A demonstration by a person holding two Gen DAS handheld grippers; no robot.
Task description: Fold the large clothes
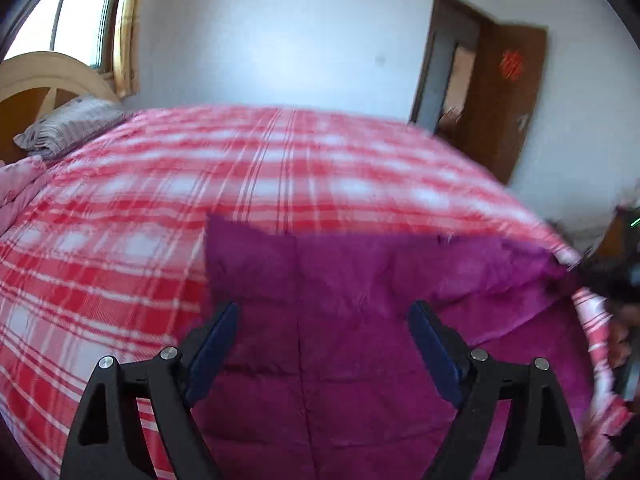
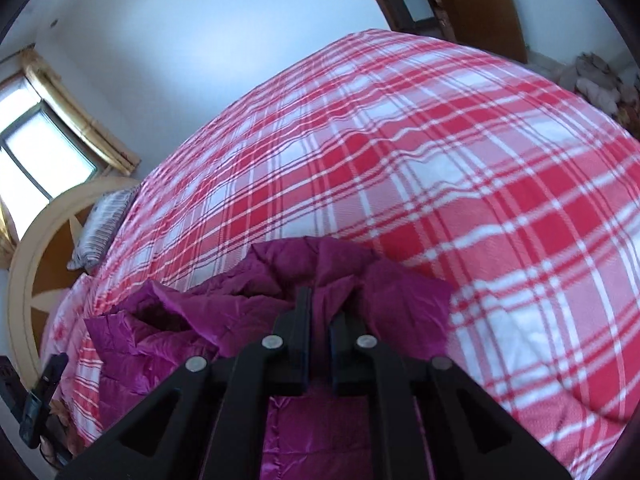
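A magenta quilted jacket (image 1: 320,264) lies on the near part of a bed with a red-and-white plaid cover (image 1: 120,260). My left gripper (image 1: 324,306) hangs just above the jacket, jaws wide apart, nothing between the blue pads. In the right wrist view the jacket (image 2: 180,320) is bunched and lifted around my right gripper (image 2: 322,304). Its fingers stand almost together, with a fold of the magenta fabric caught in the narrow gap. At the far right of the left wrist view, a hand (image 1: 622,340) and a dark blur show by the jacket's end.
The plaid cover (image 2: 480,200) spreads wide beyond the jacket. A striped pillow (image 1: 72,124) lies against the curved wooden headboard (image 1: 40,76) under a window (image 1: 80,8). A brown door (image 1: 504,96) stands open past the bed's far corner.
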